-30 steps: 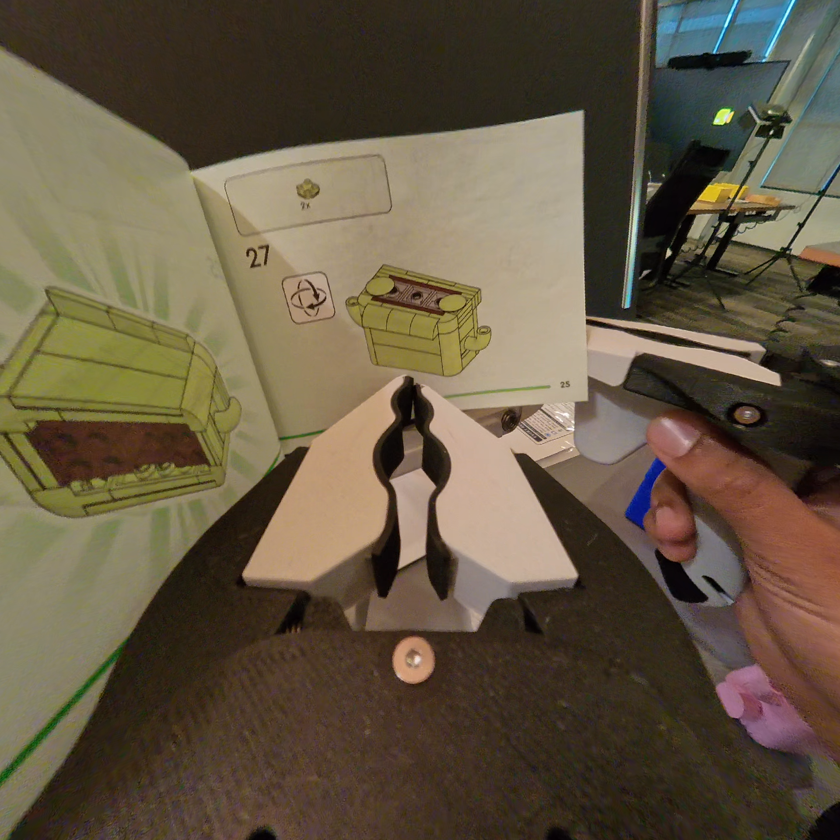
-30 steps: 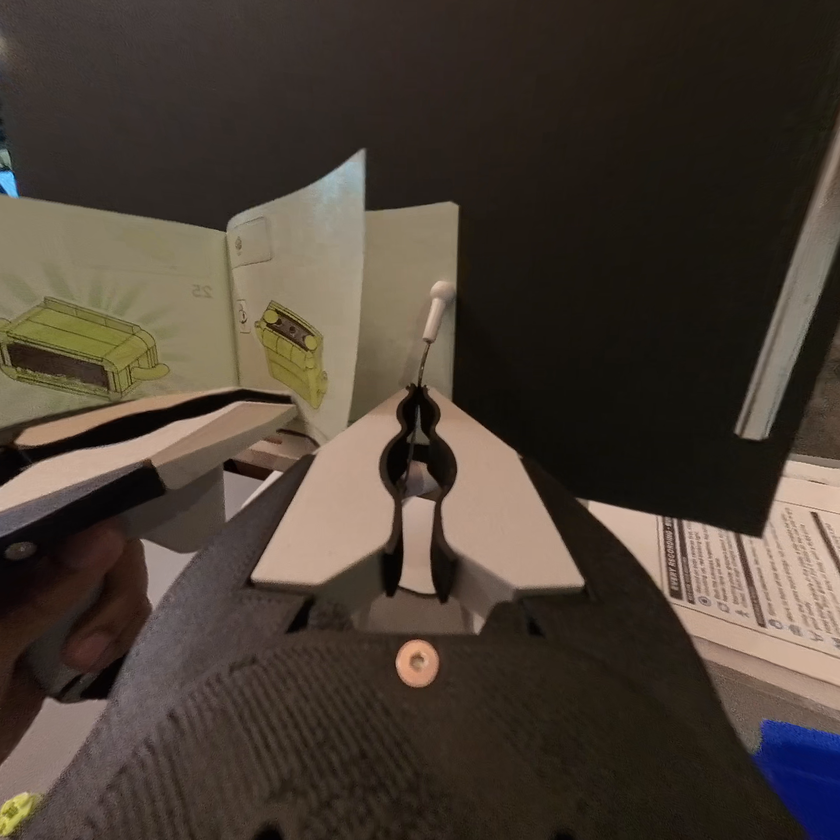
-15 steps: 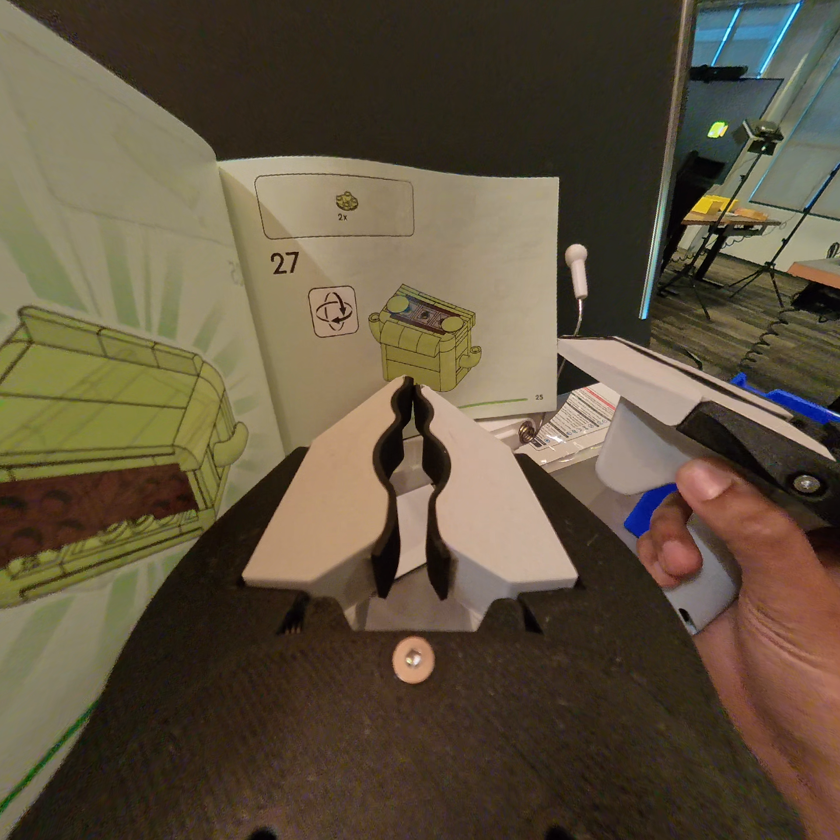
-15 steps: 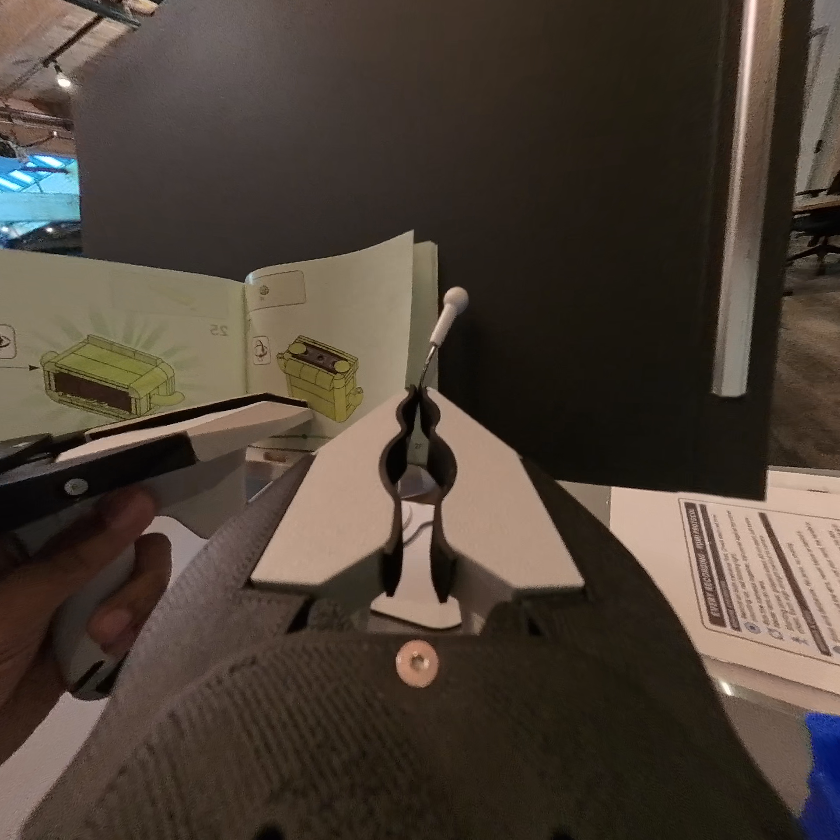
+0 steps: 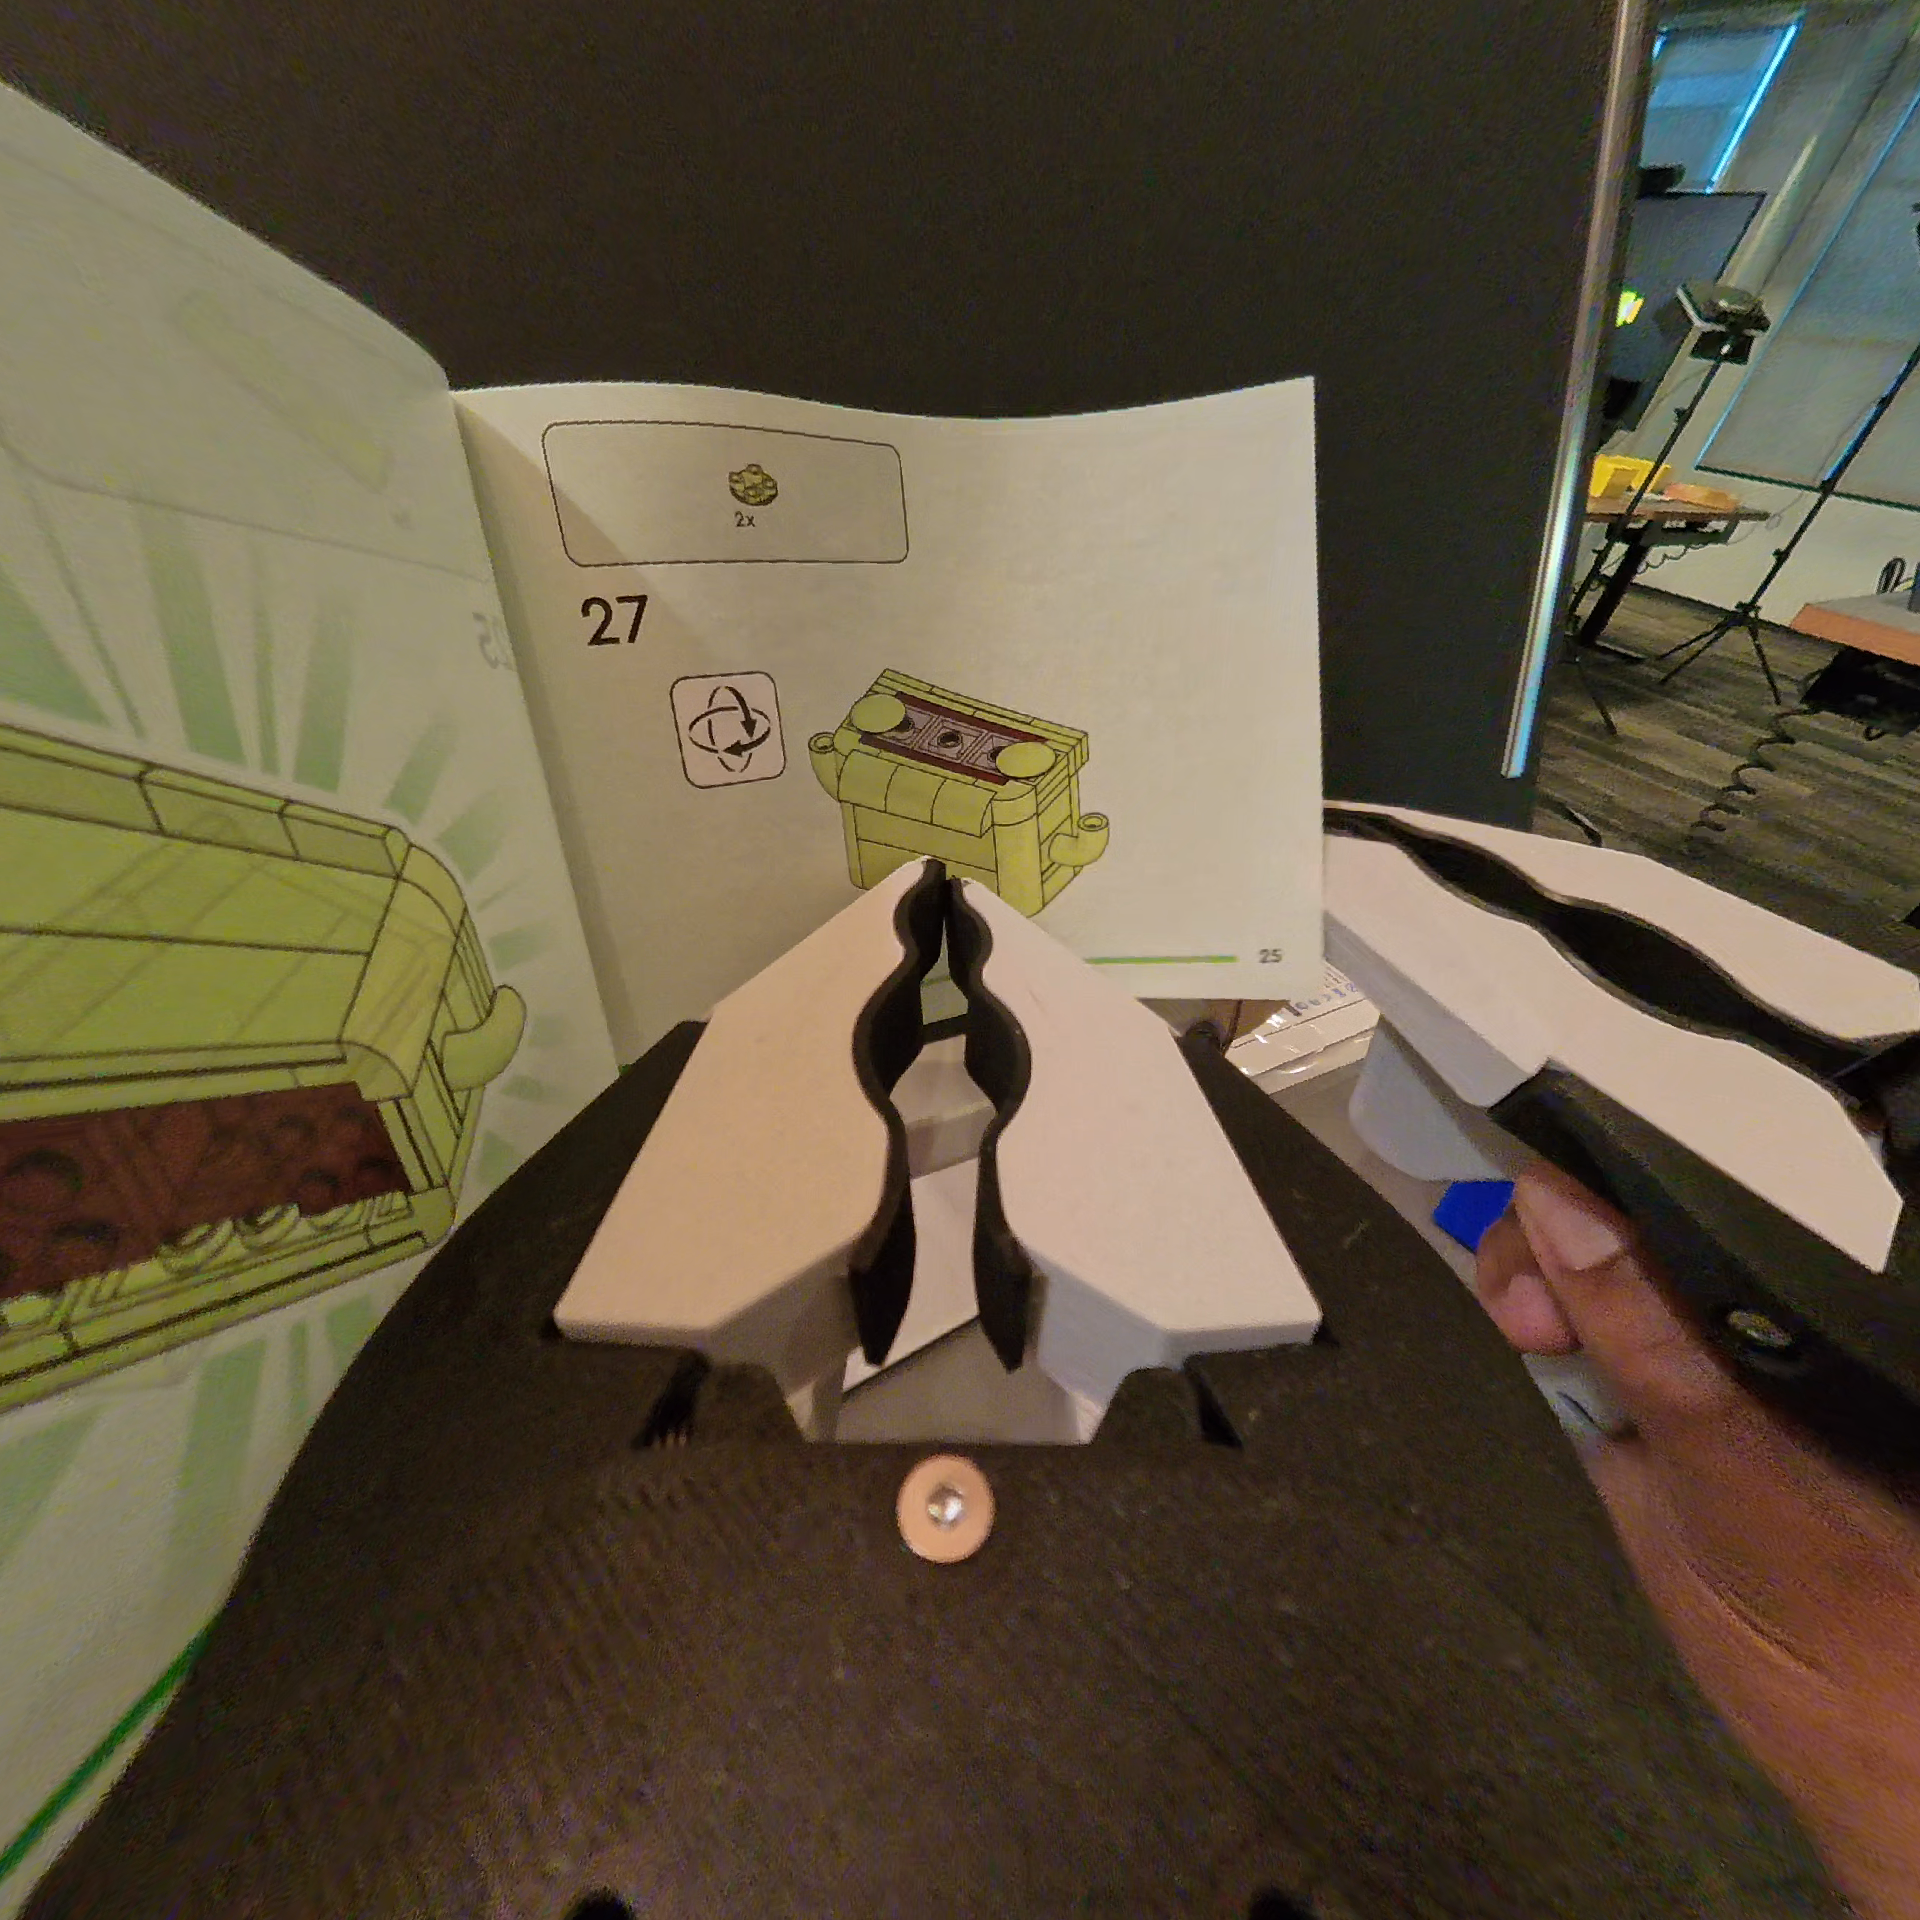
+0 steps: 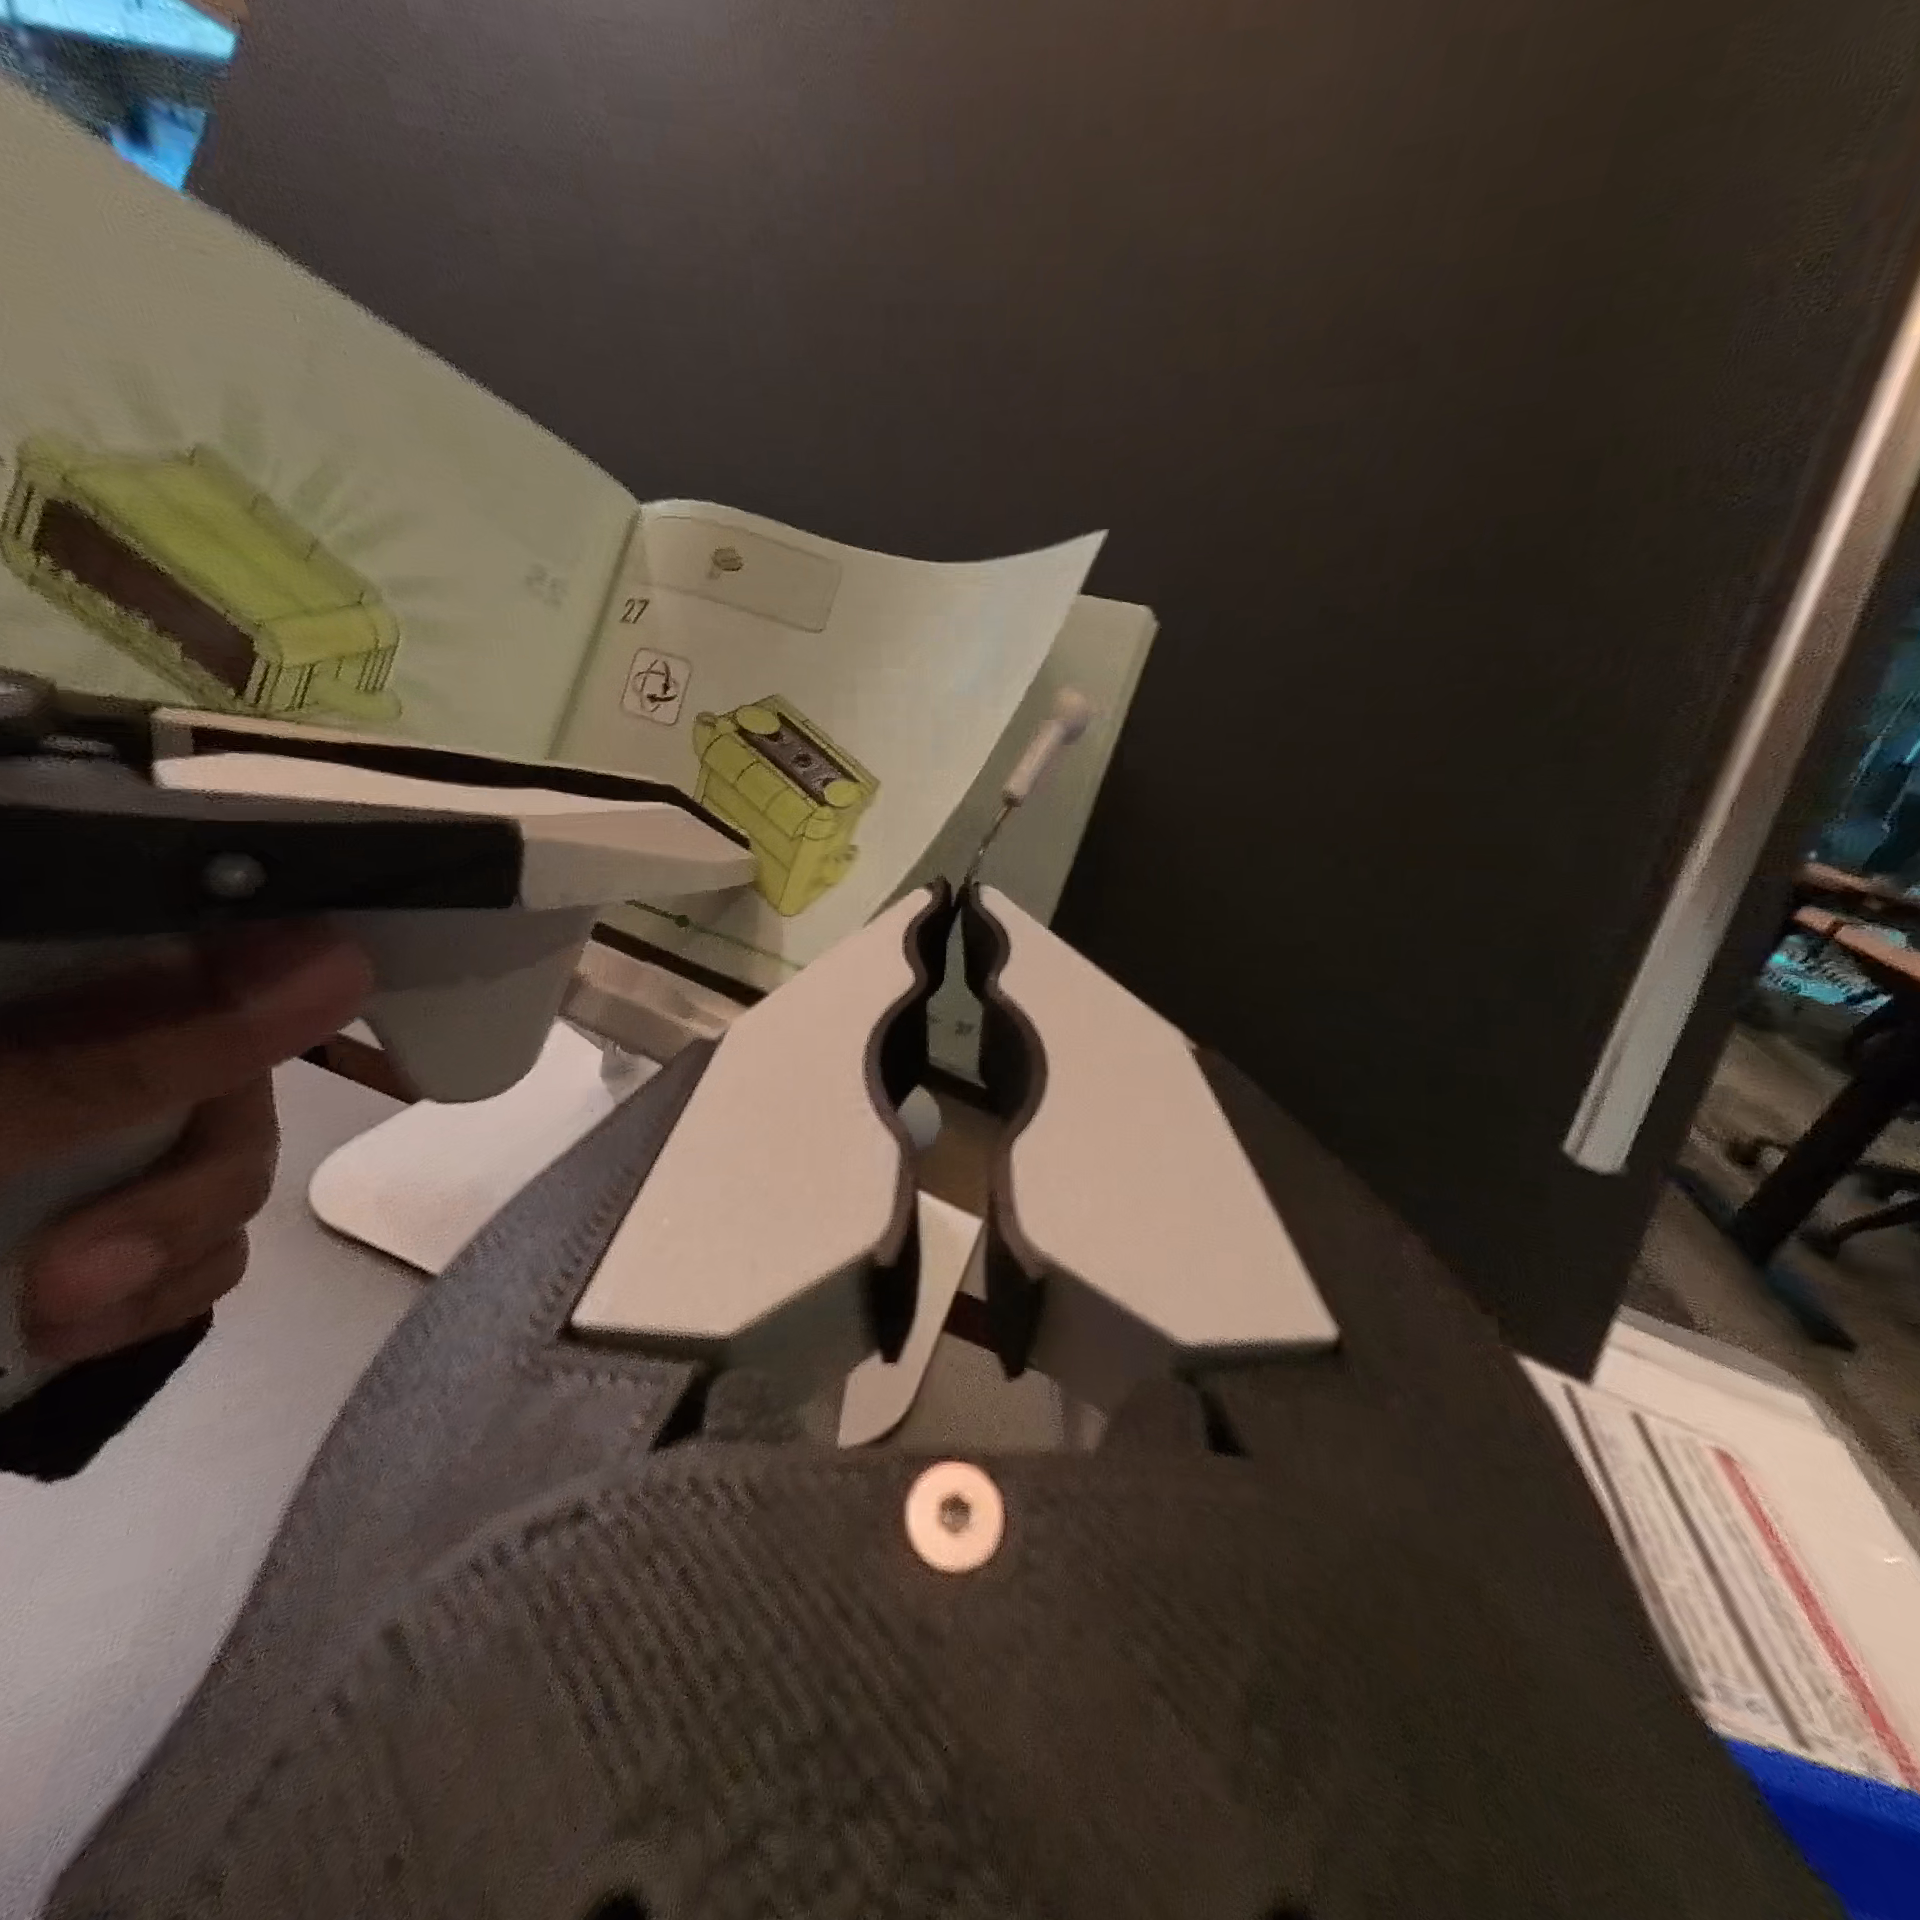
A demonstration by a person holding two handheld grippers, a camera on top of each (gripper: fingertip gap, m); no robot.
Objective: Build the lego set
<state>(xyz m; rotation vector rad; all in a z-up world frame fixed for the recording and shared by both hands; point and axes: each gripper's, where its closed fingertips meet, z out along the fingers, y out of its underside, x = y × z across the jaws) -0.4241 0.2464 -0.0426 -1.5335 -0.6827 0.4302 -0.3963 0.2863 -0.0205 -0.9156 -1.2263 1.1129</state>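
- Directly ahead of both grippers, the instruction booklet (image 5: 935, 623) stands open and upright against a dark panel (image 5: 935, 156), its pale green pages showing drawings of a yellow-green sofa-like model
- The left gripper (image 5: 945, 883) points at the lower part of the right-hand page; its fingers (image 5: 810, 1091) are clenched, tips touching, with nothing visible between them
- In the right wrist view the left gripper (image 6: 727, 831) comes in from the left, a hand (image 6: 135, 1122) wrapped around its grip, its tip just in front of the drawn model on the page
- The right gripper (image 6: 954, 899) aims at the right edge of the booklet (image 6: 831, 675); its fingers (image 6: 1122, 1143) are pressed together at the tips, and no brick shows between them
- A thin wire with a white knob end (image 6: 1055, 743) rises just beyond those tips, in front of the booklet's back page
- On the bench (image 6: 125, 1610) a printed sheet (image 6: 1745, 1558) lies to the right, with something blue (image 6: 1849, 1787) at its near edge
- No loose lego pieces can be made out in either view
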